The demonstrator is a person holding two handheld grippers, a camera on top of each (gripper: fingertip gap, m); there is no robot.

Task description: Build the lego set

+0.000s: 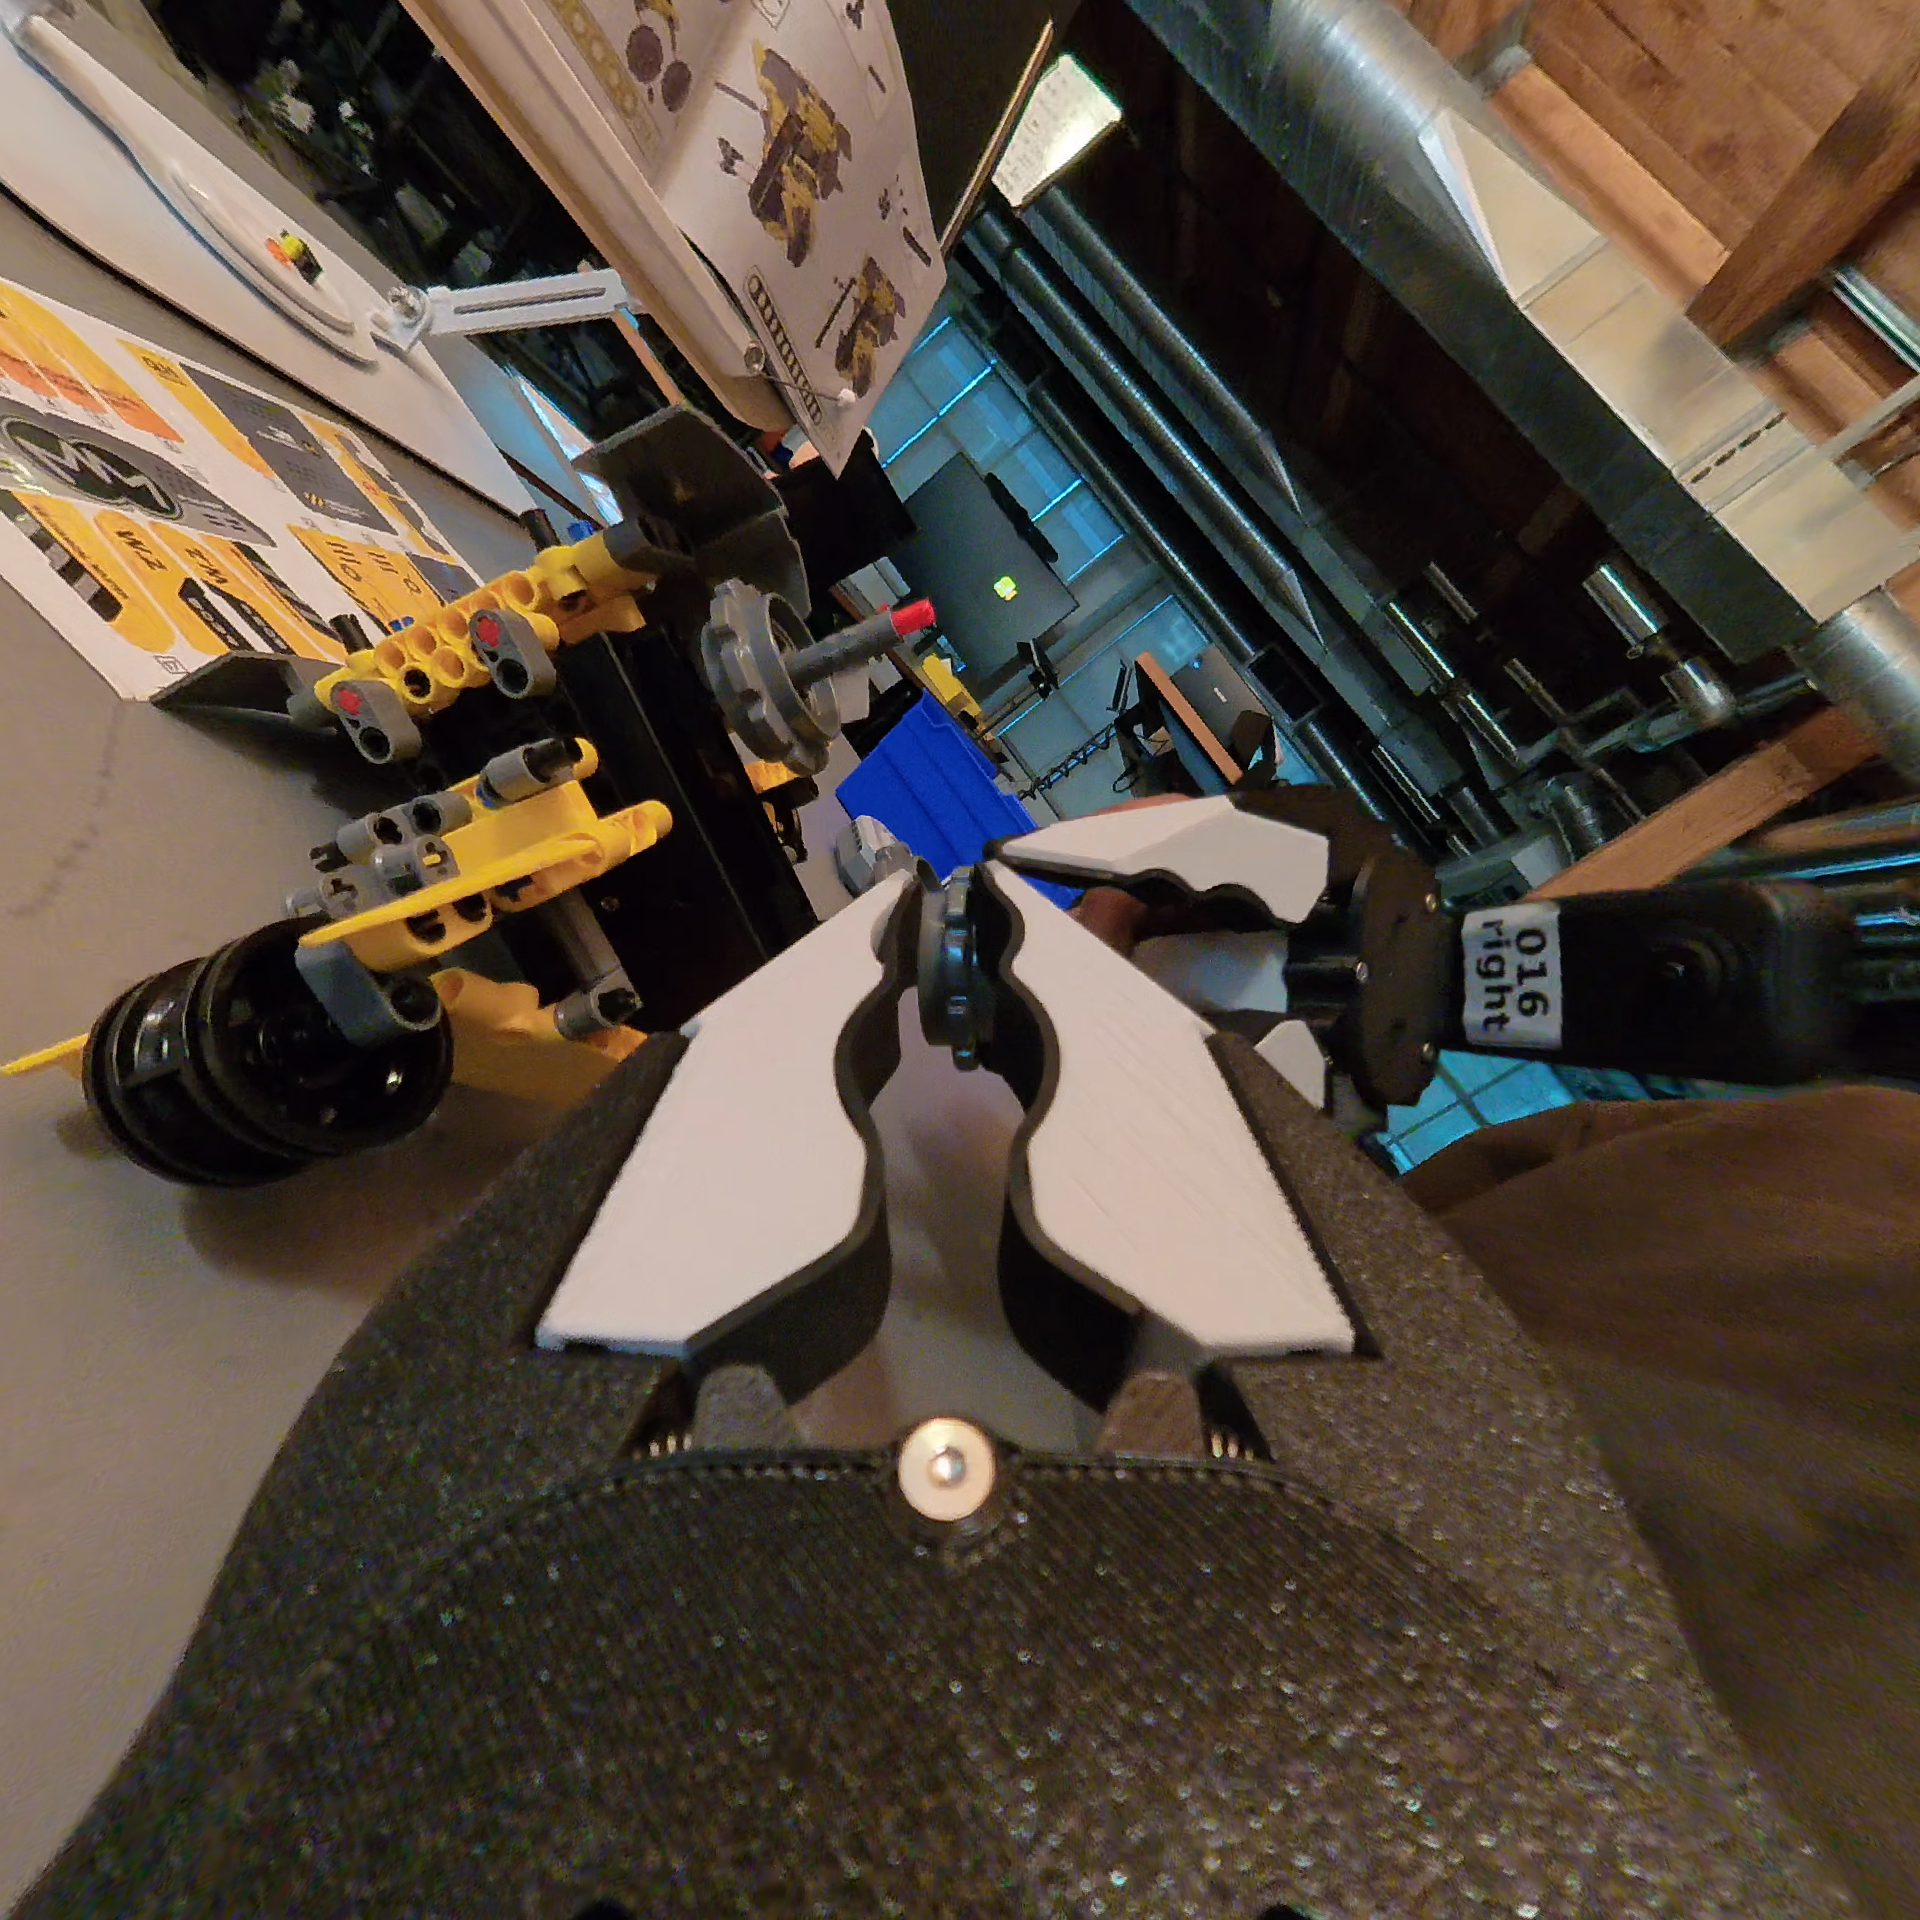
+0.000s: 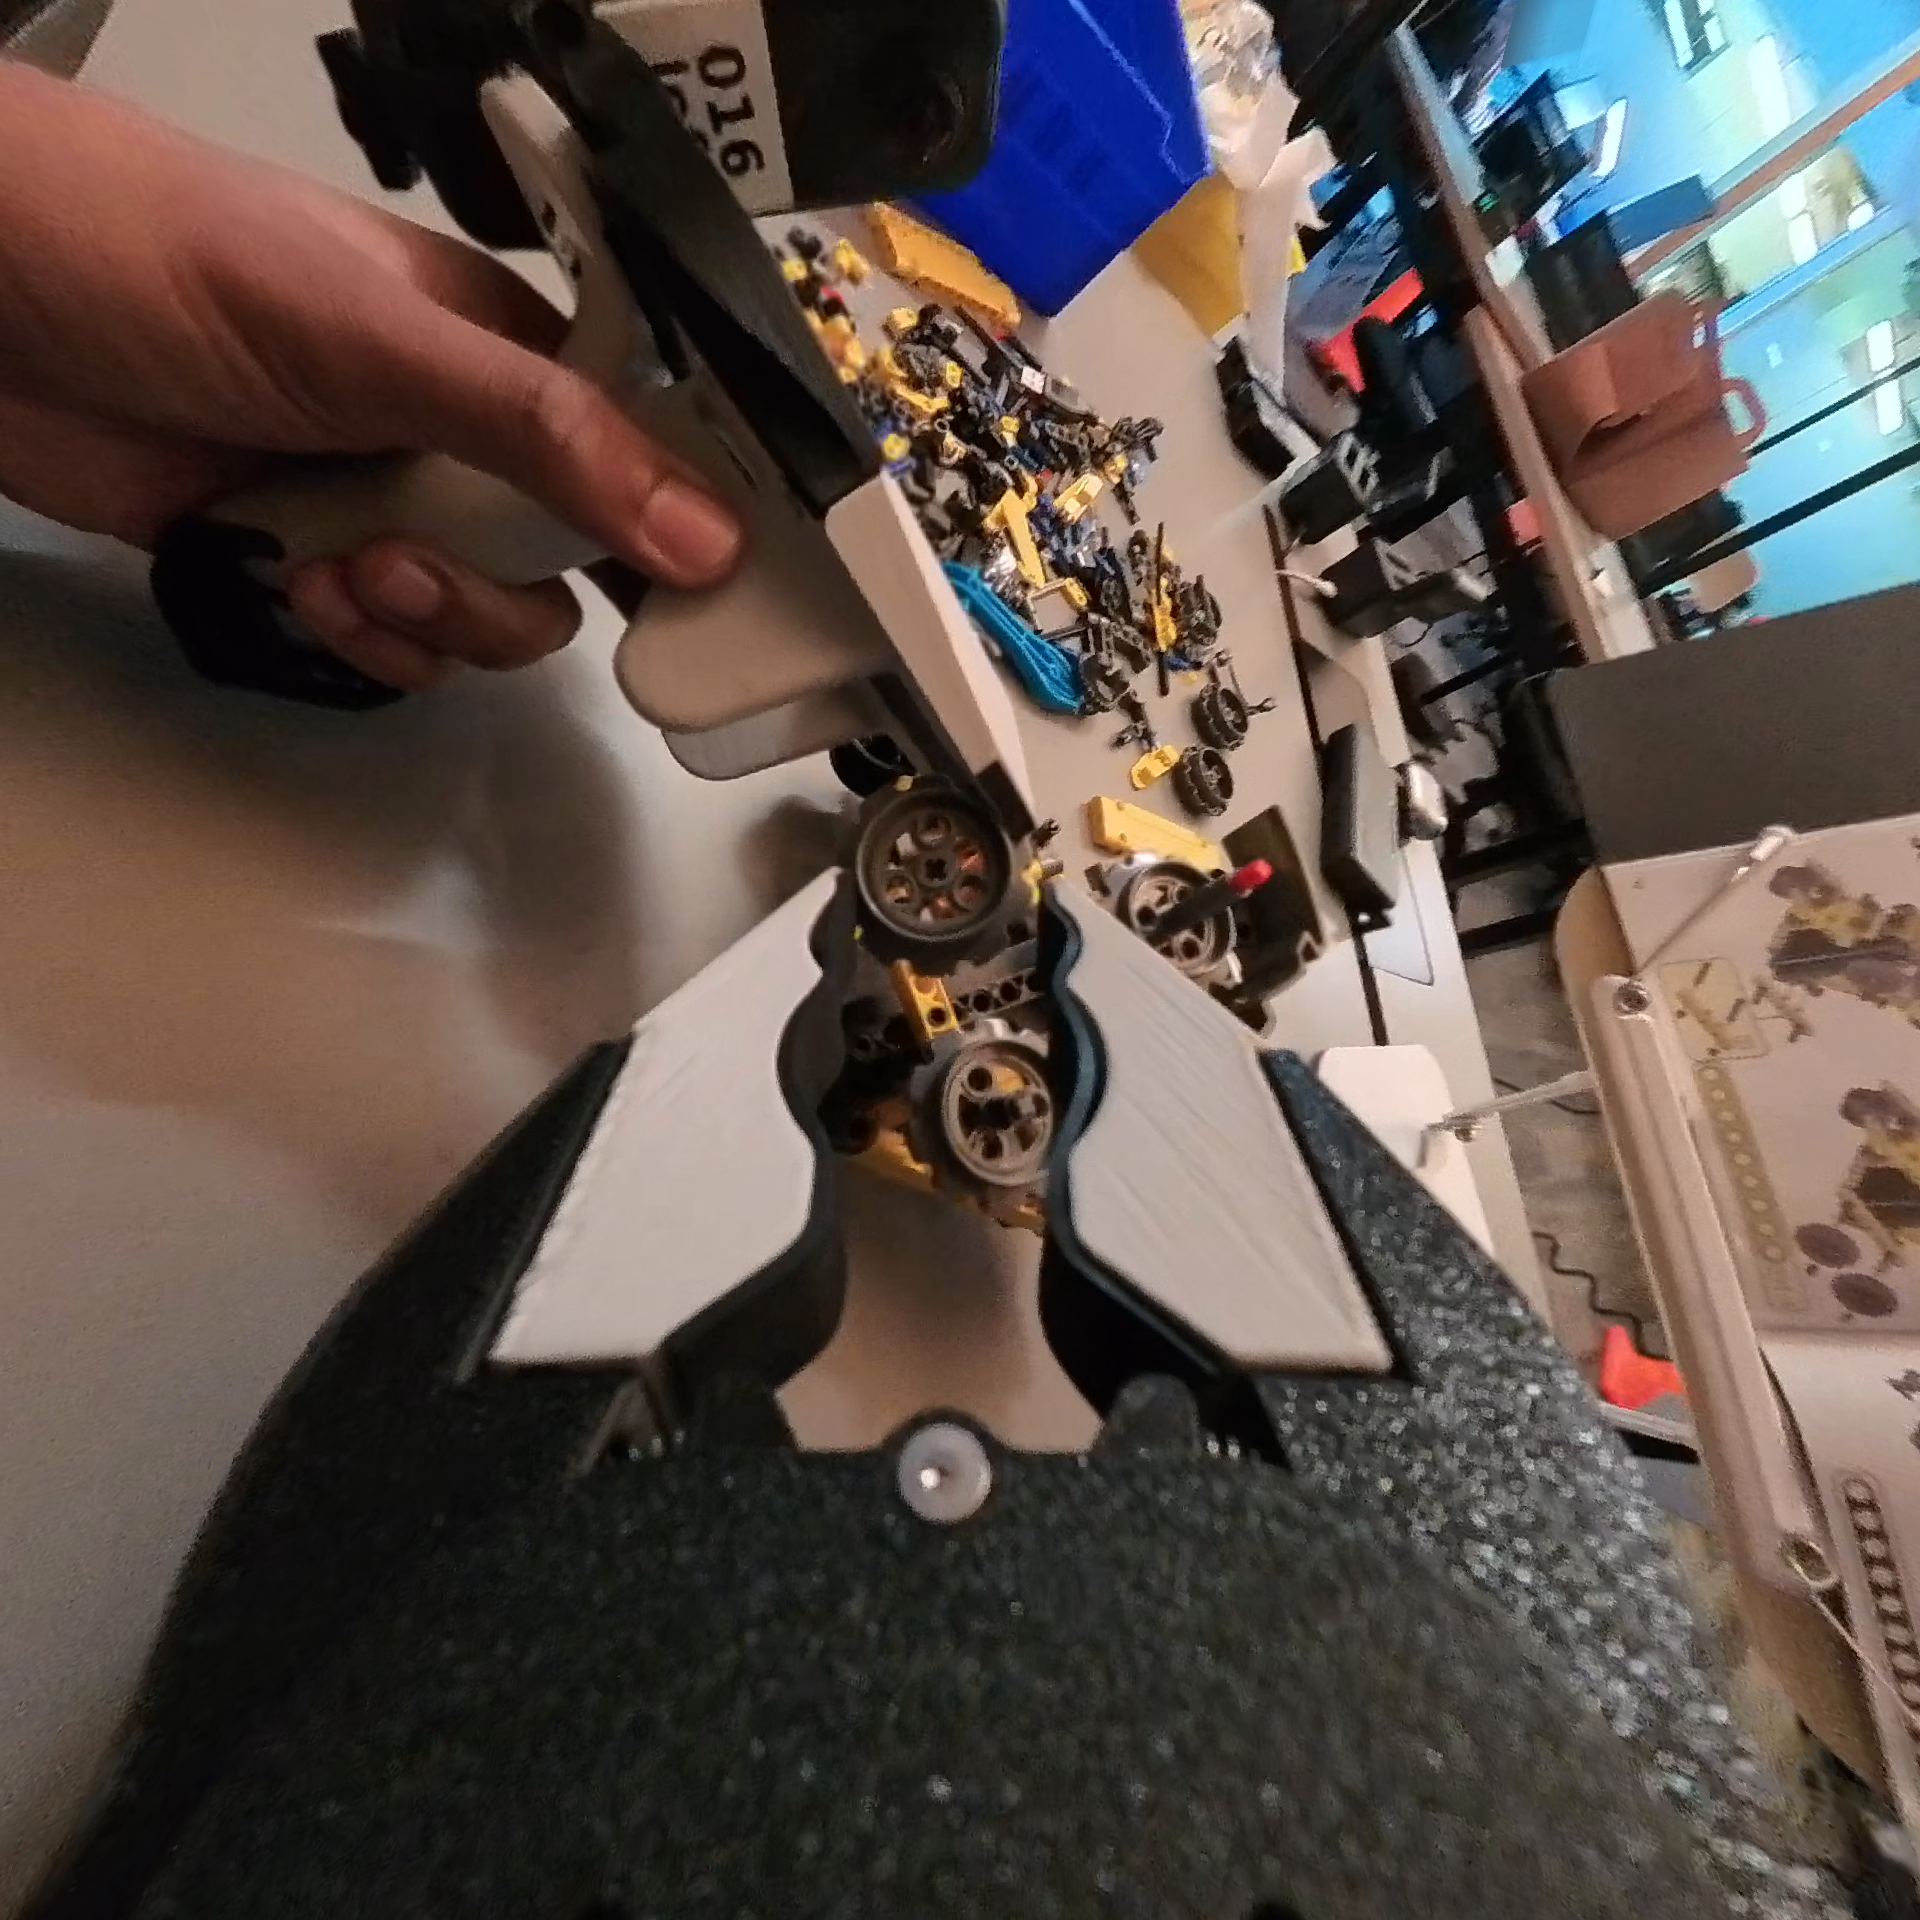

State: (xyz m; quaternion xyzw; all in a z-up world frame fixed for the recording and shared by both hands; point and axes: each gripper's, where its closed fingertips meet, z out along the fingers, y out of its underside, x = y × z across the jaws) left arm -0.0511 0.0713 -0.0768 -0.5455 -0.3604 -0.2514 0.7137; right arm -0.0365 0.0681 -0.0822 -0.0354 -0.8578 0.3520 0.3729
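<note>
The left tongs (image 1: 951, 904) are pinched narrow on a small black wheel (image 1: 948, 971), which sits edge-on between the white fingertips (image 1: 831, 956), held above the grey counter (image 1: 156, 935). Just beyond them, the right tongs (image 1: 1049, 868) come in from the right side of the left wrist view, their jaws standing apart with nothing seen between them; their tips are close to the left tongs' tips, though whether they touch cannot be told.

To the left on the counter lies a partly built yellow and black brick vehicle (image 1: 499, 790), with a black tyred wheel (image 1: 260, 1060) at its near end and a grey toothed hub (image 1: 758, 675) on an axle with a red tip (image 1: 909, 618) pointing up. Behind it lies a yellow and black sticker sheet (image 1: 156, 499), and above hangs an open instruction booklet (image 1: 769, 177) on a white stand. A blue bin (image 1: 925, 790) stands farther back.

In the right wrist view, which is somewhat blurred, the right tongs (image 2: 940, 925) are wide, framing the vehicle (image 2: 956, 1039) beyond them without appearing to grip it. A hand (image 2: 312, 416) grips the handle of the left tool (image 2: 727, 416), which reaches in from the upper left. Farther along the counter (image 2: 312, 1039) lies a scattered heap of loose brick parts (image 2: 1039, 499), with the blue bin (image 2: 1070, 135) past it and the booklet (image 2: 1787, 1091) at the right.
</note>
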